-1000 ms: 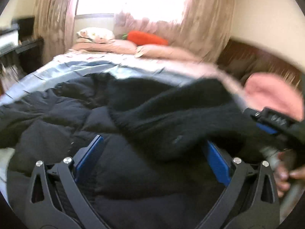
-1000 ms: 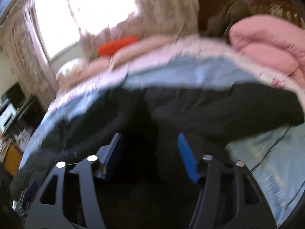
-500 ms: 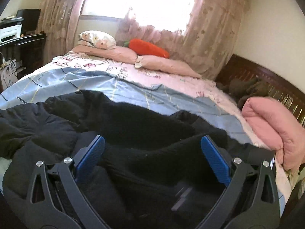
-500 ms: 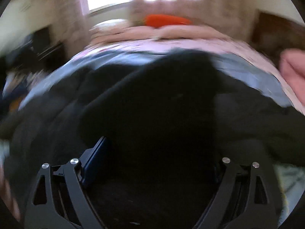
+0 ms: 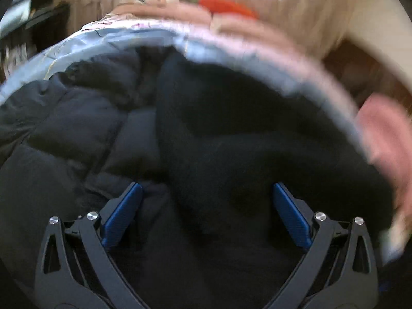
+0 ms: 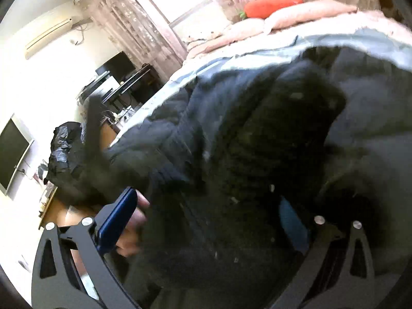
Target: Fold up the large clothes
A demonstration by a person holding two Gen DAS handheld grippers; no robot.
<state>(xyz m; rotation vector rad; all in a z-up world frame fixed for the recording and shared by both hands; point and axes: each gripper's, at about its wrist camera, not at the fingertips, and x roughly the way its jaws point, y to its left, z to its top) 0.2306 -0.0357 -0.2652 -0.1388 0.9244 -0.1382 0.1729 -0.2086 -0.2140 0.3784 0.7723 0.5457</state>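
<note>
Bed: blue sheet (image 5: 77,49) beyond both sets of fingers, bearing the black padded coat (image 5: 64,139).
Change: black knit garment (image 5: 244,141), lifted a second ago, now lies on the coat.
Left gripper (image 5: 206,200): spread wide, empty; knit just ahead.
Right gripper (image 6: 208,206): jaws opening, knit between, seemingly loose.
Around: orange cushion (image 6: 273,5); a hand (image 6: 131,231) beside the right gripper's left finger.

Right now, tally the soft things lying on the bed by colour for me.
Black: 2, the puffer jacket and the knit garment lying over it.
Orange: 1, the carrot-shaped cushion.
Pink: 1, the folded blanket.
Total: 4
</note>
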